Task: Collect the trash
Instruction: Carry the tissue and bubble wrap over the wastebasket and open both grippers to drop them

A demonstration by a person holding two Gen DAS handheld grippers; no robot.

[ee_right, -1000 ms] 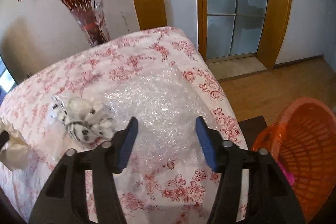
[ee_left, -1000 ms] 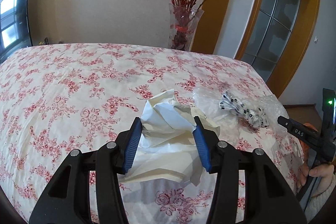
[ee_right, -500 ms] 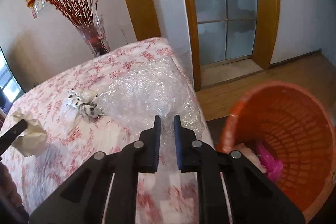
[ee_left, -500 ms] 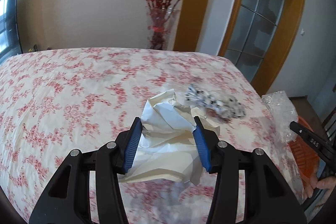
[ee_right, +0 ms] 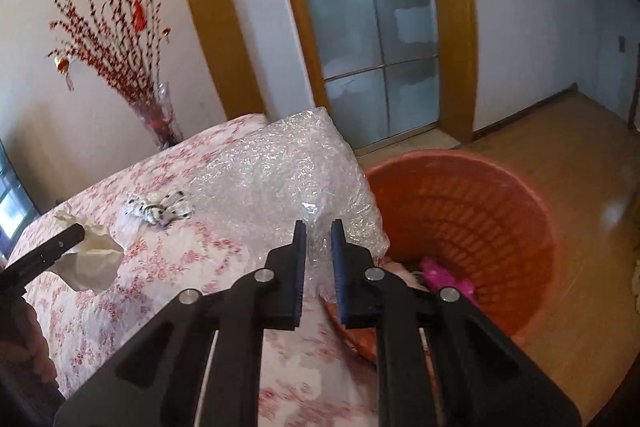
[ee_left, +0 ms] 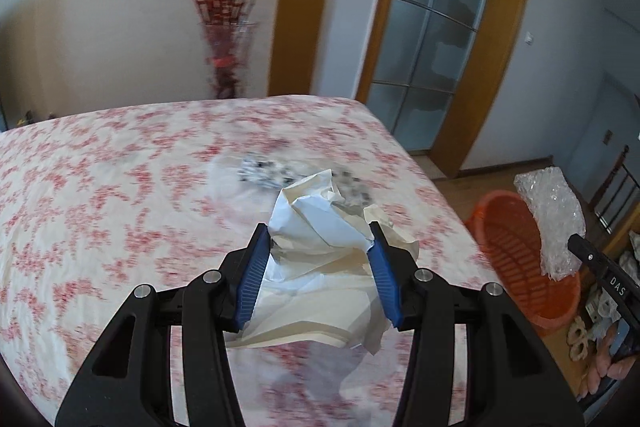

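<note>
My left gripper (ee_left: 316,235) is shut on a crumpled cream paper (ee_left: 320,227) and holds it above the floral bed; the paper also shows in the right wrist view (ee_right: 94,259). My right gripper (ee_right: 318,233) is shut on a sheet of clear bubble wrap (ee_right: 288,179), lifted at the bed's edge next to the orange basket (ee_right: 480,195). In the left wrist view the bubble wrap (ee_left: 554,219) hangs over the basket (ee_left: 516,251). A black-and-white spotted wrapper (ee_right: 158,209) lies on the bed (ee_right: 120,307), blurred in the left wrist view (ee_left: 272,173).
The basket holds pink trash (ee_right: 444,277). A glass vase of red branches (ee_left: 228,63) stands behind the bed. A glass door with a wood frame (ee_right: 372,39) is beyond. Slippers (ee_left: 592,343) lie on the wooden floor at right.
My right gripper closed on the bubble wrap and carried it off the bed toward the basket. My left gripper swung right with the paper, bringing the basket into its view.
</note>
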